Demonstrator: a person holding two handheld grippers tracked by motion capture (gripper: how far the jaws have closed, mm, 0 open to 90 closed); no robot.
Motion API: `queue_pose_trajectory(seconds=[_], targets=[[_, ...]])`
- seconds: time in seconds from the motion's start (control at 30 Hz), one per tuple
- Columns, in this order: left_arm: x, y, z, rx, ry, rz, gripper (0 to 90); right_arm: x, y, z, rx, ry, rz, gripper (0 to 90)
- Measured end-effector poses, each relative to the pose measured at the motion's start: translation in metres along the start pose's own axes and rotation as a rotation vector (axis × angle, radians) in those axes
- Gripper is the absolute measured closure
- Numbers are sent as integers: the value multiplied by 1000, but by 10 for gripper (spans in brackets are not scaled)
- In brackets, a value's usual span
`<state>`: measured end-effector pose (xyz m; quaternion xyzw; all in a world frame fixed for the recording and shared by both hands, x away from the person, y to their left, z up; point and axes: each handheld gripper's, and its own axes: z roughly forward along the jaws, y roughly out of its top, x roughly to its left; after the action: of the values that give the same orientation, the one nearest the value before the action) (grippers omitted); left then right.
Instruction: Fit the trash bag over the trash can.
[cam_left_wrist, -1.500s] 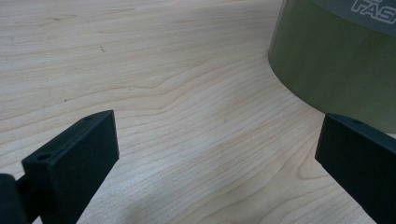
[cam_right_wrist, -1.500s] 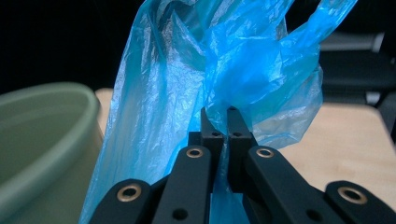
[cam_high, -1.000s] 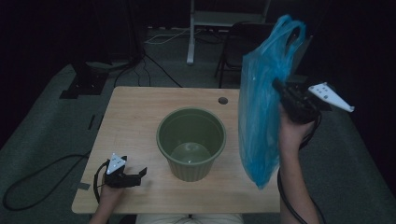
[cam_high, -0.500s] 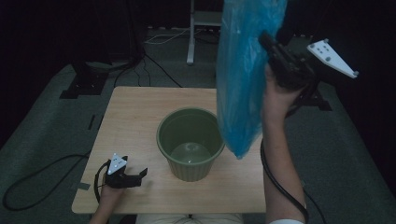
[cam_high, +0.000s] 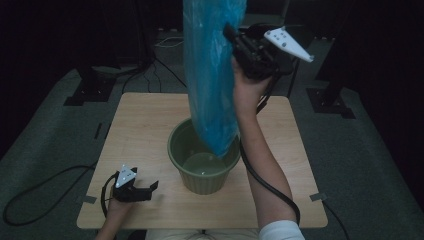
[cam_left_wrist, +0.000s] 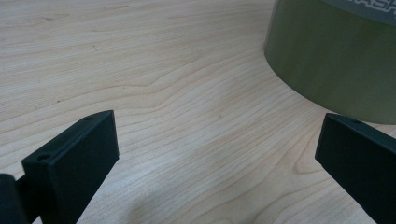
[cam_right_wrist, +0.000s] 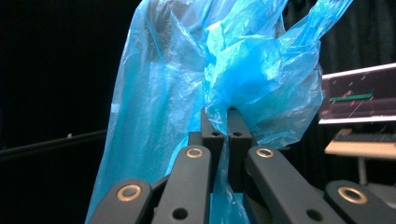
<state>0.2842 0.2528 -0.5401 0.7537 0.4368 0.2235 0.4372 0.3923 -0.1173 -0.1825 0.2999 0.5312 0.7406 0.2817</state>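
1. The blue plastic bag (cam_high: 212, 75) hangs high over the table (cam_high: 145, 130), a long limp drape whose lowest tip dips just inside the mouth of the green bin (cam_high: 204, 161). Its gathered top bunches up above the jaws in the right gripper view (cam_right_wrist: 243, 79).
2. The right gripper (cam_high: 235, 37) has the bag pinched near its top; its jaws are pressed together on a fold of the plastic, with the rest spilling out on either side of them.
3. The bin stands upright near the middle of the table, and what can be seen of its inside looks bare.
4. The left gripper (cam_high: 150, 189) rests low on the table near the person, a little apart from the bin's wall (cam_left_wrist: 336, 60), its jaws spread wide with nothing between them.
5. To my eye the step in hand is bringing the bag over the bin, likely to line it.
6. The next move seems to call for lowering the bag straight down so its body settles inside, with the idle gripper coming up to catch the rim or spread the mouth. The film is slack and may snag on the edge.
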Motion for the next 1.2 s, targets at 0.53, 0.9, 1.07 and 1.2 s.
queue_pose_trajectory(seconds=[0.53,0.9,1.07,1.2], targets=[[2,1,0,7,2,-27,1,-13,-104,-45,231,52,47,896],[-1,19,-7,10,4,-26,1,-19,-149,-92,364,83,91,895],[3,41,-19,-39,-27,-24,1,-13,-163,-107,424,108,90,885],[5,74,-30,-74,-19,17,1,-7,-168,-112,433,119,78,876]])
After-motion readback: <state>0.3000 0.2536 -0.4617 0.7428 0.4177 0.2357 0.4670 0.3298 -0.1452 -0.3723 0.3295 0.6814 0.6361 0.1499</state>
